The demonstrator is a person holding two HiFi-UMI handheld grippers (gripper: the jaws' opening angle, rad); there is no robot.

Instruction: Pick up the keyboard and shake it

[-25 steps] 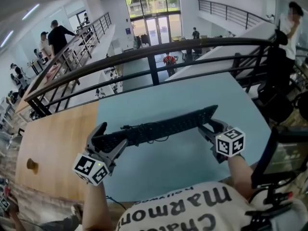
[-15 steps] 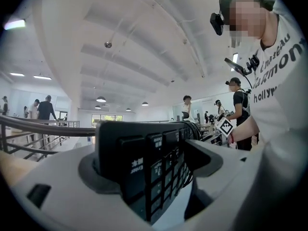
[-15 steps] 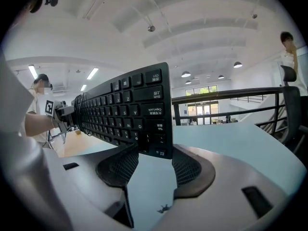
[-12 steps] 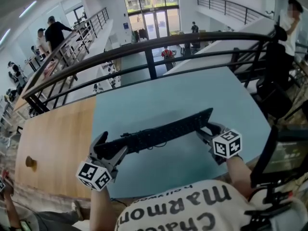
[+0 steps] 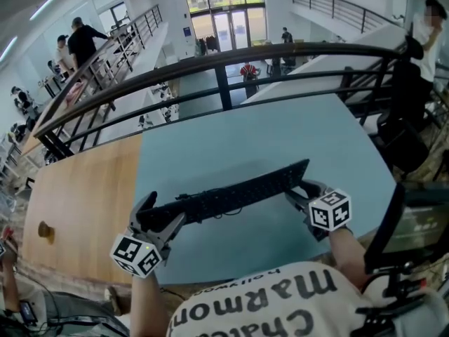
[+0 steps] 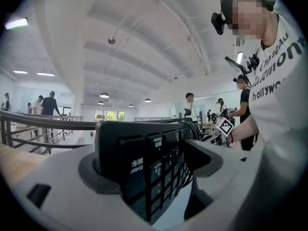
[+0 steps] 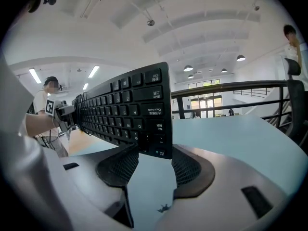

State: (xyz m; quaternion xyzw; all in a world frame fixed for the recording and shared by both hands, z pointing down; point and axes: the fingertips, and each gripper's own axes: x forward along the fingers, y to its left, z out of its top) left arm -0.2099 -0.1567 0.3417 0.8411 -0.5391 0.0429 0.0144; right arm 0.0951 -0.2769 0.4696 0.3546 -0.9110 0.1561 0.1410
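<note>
Head view: keyboard [image 5: 235, 194] clamped between left hand-held gripper [image 5: 160, 213], right hand-held gripper [image 5: 298, 190].

Pale blue table [image 5: 280, 139] beside wooden table [image 5: 77, 202]

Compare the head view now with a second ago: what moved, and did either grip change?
The keyboard sank slightly toward the blue table, and the left gripper and right gripper at its ends came down with it. Nothing was taken or released. Both jaws stay clamped on the keyboard, which is still lifted.

Black keyboard [image 7: 127, 112] on edge, clamped by hand-held gripper [image 7: 155, 163]
</note>
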